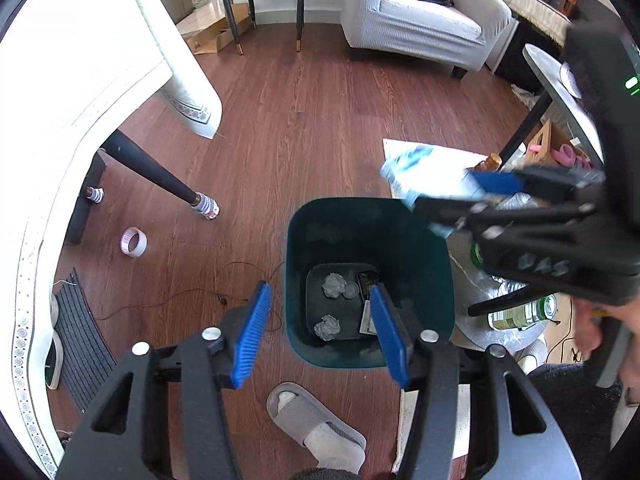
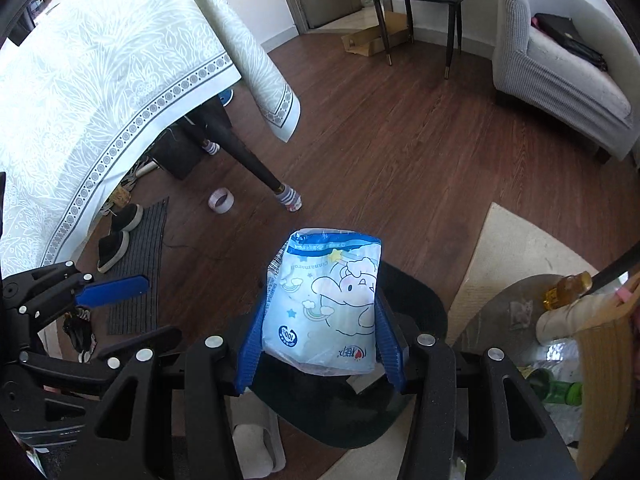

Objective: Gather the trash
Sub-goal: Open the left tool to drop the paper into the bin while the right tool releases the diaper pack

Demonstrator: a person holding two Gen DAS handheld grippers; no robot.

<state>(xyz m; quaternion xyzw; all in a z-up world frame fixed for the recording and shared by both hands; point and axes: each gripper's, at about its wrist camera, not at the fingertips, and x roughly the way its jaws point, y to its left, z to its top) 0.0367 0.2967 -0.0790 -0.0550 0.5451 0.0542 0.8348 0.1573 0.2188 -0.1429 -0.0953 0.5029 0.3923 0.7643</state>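
The left gripper (image 1: 320,332) pointed down at the floor with its two blue fingers (image 1: 252,332) held about half open; nothing was between them; the right-hand finger hung over the rim of the dark green plastic trash bin (image 1: 304,240), and the other hung over the brown wooden floor (image 1: 280,120) just beside it at about nine o'clock from the bin. Two grey crumpled paper balls (image 1: 334,285) lay at the bottom of the bin, with a small round lid and some flat cards near them at about three o'clock.

The right gripper (image 2: 320,332) was closed on a light blue plastic snack bag with a white cartoon puppy on it (image 2: 324,300); the blue pads pressed on both sides of the bag; the bag stood up between them. In the left wrist view the bag was above the bin's rim at about one o'clock, not inside the bin.

A roll of pale tape (image 1: 134,242) lay on the floor at about nine o'clock from the bin, well apart from it; a grey slipper with a white sock in it (image 1: 316,428) was just beside the bin at about six o'clock. A white patterned tablecloth (image 2: 100,80) hung down at about ten o'clock; a light grey sofa (image 1: 424,12) sat at about one o'clock, far from the bin. A green glass bottle (image 2: 558,392) lay at about three o'clock in the right wrist view.
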